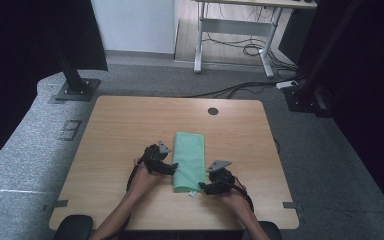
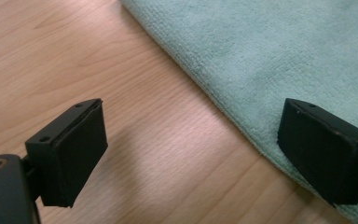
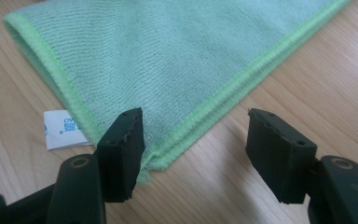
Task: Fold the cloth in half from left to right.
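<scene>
The folded green cloth (image 1: 189, 161) is lying lengthwise on the middle of the table (image 1: 120, 125), with the left gripper (image 1: 172, 170) sitting against its left edge and the right gripper (image 1: 203, 189) just beside its near right corner, where a white tag (image 3: 61, 129) is sticking out. Both grippers are standing spread and pinching nothing, one left jaw hanging over the cloth edge, one right jaw at the corner hem. Both forearms are reaching in from the near edge, hands low over the wood, while grey carpet and a desk frame (image 1: 235, 30) are lying beyond.
</scene>
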Available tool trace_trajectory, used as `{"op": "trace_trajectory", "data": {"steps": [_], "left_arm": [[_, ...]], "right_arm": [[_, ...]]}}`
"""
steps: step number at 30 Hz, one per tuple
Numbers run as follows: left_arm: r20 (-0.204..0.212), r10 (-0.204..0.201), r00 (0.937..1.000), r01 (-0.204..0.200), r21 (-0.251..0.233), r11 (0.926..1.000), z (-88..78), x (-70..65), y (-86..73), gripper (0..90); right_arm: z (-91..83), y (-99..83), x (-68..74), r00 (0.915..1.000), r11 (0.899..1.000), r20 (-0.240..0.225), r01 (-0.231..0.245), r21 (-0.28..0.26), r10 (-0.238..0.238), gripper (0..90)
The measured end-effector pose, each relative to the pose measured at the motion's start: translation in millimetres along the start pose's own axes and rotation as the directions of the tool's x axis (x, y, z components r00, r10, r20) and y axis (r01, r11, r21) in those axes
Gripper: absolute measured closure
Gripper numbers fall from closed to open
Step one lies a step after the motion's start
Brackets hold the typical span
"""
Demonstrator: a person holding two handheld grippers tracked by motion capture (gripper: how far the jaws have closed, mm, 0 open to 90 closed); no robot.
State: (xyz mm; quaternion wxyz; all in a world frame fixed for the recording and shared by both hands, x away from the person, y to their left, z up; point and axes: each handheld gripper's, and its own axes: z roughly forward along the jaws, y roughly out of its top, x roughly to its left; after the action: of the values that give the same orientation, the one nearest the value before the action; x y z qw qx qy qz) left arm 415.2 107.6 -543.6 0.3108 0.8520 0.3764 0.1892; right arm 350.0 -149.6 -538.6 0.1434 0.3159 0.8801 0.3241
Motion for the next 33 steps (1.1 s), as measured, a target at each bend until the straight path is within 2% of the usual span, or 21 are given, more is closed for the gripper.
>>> {"op": "trace_trajectory", "data": {"steps": [4,8,11,14,20,23,27,29,31,33], "left_arm": [[0.000,-0.014,0.9999,0.014,-0.009,0.9999,-0.7,5.5,-2.9,8.3],[-0.019,0.009,0.9998,-0.009,-0.006,0.9999,-4.0,3.7,-2.5,8.9],[-0.001,0.011,0.9999,-0.011,0.005,0.9999,-11.7,-0.2,-1.7,10.9],[0.030,0.003,0.9995,-0.002,-0.008,1.0000,-24.6,-5.3,-6.5,10.9],[0.105,-0.007,0.9944,0.008,-0.012,0.9999,-41.9,-20.5,-33.7,11.8],[0.085,0.026,0.9961,-0.026,0.004,0.9997,-41.3,-26.5,-40.1,12.3],[0.087,0.022,0.9960,-0.022,0.000,0.9998,-40.2,-25.8,-40.3,11.8],[0.076,0.031,0.9966,-0.030,-0.007,0.9995,-43.1,-27.2,-40.3,11.9],[0.099,0.022,0.9948,-0.020,-0.021,0.9996,-49.5,-26.6,-40.9,12.1],[0.117,0.005,0.9932,-0.001,-0.037,0.9993,-56.1,-24.3,-43.3,11.9]], "right_arm": [[4.1,3.8,6.9,0.9998,1.000,0.007,0.020,-0.014,-0.020,34.0],[5.9,5.3,8.7,0.9998,1.000,0.007,0.017,-0.018,-0.017,32.9],[6.3,3.4,6.8,0.9999,1.000,-0.001,-0.010,-0.026,0.010,32.2],[6.4,2.6,6.0,0.9998,0.999,-0.006,-0.020,-0.028,0.020,32.0],[6.8,2.7,5.0,0.9997,0.999,-0.009,-0.022,-0.026,0.022,31.0],[6.7,2.6,5.2,0.9997,0.999,-0.008,-0.024,-0.026,0.024,31.0],[6.8,2.0,4.7,0.9994,0.999,-0.010,-0.035,-0.026,0.034,30.7],[6.1,2.6,6.0,0.9998,0.999,-0.002,-0.020,-0.028,0.020,31.1],[4.1,2.6,5.9,0.9998,0.999,-0.014,-0.016,-0.037,0.015,29.6],[0.4,0.8,1.9,0.9981,0.997,-0.034,-0.053,-0.057,0.051,26.6]]}}
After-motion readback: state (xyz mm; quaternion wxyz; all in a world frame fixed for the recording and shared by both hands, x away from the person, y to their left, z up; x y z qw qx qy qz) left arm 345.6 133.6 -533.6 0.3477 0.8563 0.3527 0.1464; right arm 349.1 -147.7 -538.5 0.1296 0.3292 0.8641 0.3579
